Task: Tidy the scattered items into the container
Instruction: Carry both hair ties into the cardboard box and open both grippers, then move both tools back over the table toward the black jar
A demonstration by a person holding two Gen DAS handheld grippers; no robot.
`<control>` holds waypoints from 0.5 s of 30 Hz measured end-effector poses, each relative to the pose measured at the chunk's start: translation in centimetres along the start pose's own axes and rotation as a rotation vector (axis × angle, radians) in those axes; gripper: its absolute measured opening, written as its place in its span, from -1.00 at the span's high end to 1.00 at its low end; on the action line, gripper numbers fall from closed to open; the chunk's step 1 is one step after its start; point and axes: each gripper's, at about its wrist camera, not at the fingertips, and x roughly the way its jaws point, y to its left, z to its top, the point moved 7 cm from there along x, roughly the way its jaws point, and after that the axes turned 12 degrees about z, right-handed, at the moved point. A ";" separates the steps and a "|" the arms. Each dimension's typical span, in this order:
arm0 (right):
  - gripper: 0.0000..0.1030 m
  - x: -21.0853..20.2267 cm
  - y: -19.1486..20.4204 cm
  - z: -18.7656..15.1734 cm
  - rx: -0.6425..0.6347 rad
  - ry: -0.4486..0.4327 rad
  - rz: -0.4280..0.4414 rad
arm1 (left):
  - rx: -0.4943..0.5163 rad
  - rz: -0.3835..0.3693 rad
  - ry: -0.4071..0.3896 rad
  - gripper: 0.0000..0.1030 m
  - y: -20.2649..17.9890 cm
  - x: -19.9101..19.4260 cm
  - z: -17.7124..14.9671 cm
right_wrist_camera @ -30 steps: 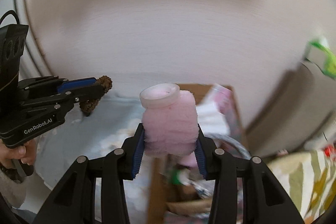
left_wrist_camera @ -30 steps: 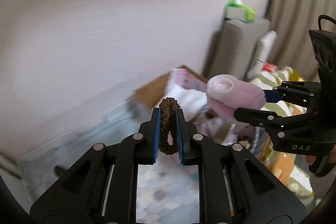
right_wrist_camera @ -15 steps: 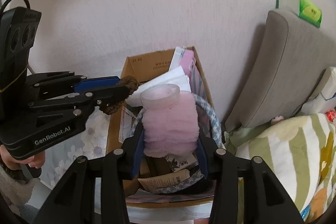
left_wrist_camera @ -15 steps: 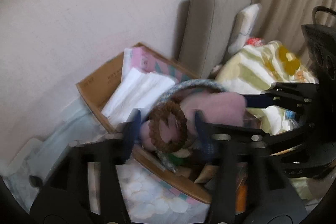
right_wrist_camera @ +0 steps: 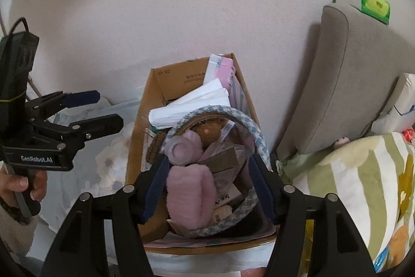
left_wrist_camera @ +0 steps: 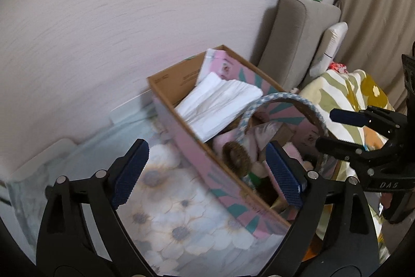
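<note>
Right wrist view shows your right tongs (right_wrist_camera: 207,181) over the cardboard box (right_wrist_camera: 141,126), and their jaws are opening. The pink fluffy bottle (right_wrist_camera: 190,194) lies between the pads, its clear cap (right_wrist_camera: 181,149) pointing away from you. The left pad is just beside it and the right pad stands apart, so the pads do not press it. The bottle rests inside the round woven basket (right_wrist_camera: 255,139) in the box.

Your left tongs (left_wrist_camera: 207,165) are also opening, with nothing between the pads. Beyond them, the brown hair tie (left_wrist_camera: 236,157) lies loose in the box, just left of the basket rim.

For writing: the body of the left tongs carries "GenRobot.AI" (right_wrist_camera: 36,159). On the right tongs you can read "DAS" (left_wrist_camera: 388,184). The inner box flap has some printed lines, but they are upside down and too small to read. Past the box, a green tissue pack (right_wrist_camera: 363,0) sits on the grey cushion (right_wrist_camera: 345,85); its print is not legible.
</note>
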 end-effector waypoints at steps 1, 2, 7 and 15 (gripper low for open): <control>-0.16 0.0 0.4 0.2 -0.011 0.001 -0.002 | -0.008 0.011 -0.004 -0.77 0.7 -0.3 -0.2; -0.16 0.1 0.6 0.3 -0.019 0.002 -0.001 | -0.012 0.019 -0.005 -0.77 1.2 -0.5 -0.3; -0.16 1.0 3.4 1.7 -0.068 -0.001 0.040 | -0.047 0.084 -0.020 -0.77 4.9 -2.0 -0.8; -0.16 4.1 10.0 4.3 -0.190 0.012 0.135 | -0.166 0.199 -0.019 -0.77 13.1 -4.6 -3.2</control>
